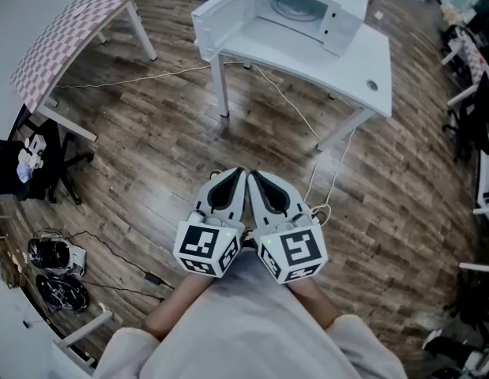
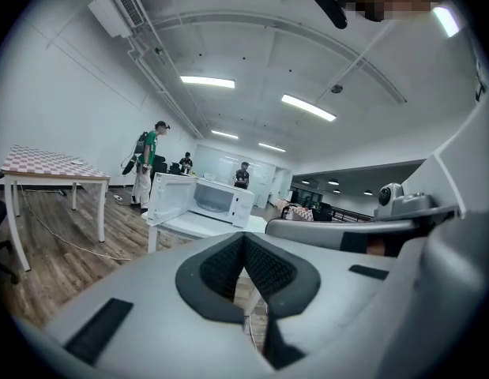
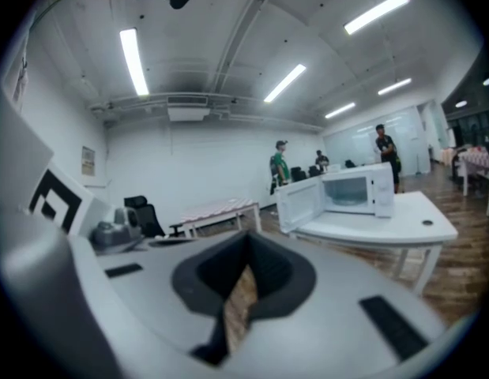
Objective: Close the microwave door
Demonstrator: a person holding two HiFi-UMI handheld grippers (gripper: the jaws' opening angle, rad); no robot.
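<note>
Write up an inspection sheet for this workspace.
Surface: white table bears only the microwave.
Job's things: microwave door swung open.
Clutter: coiled gear on the wood floor.
Grippers: left claw and right claw both shut, empty, side by side, well short of the table.
Cables: white cable trails from the table; black cable near the gear.
Surroundings: checkered table, black chair, people beyond the microwave.

left claw, right claw: I see white moulded shells with black ribbed pads | left cube, right cube: white, black square markers on their faces | top: loose, pale grey, perhaps beige in this light
</note>
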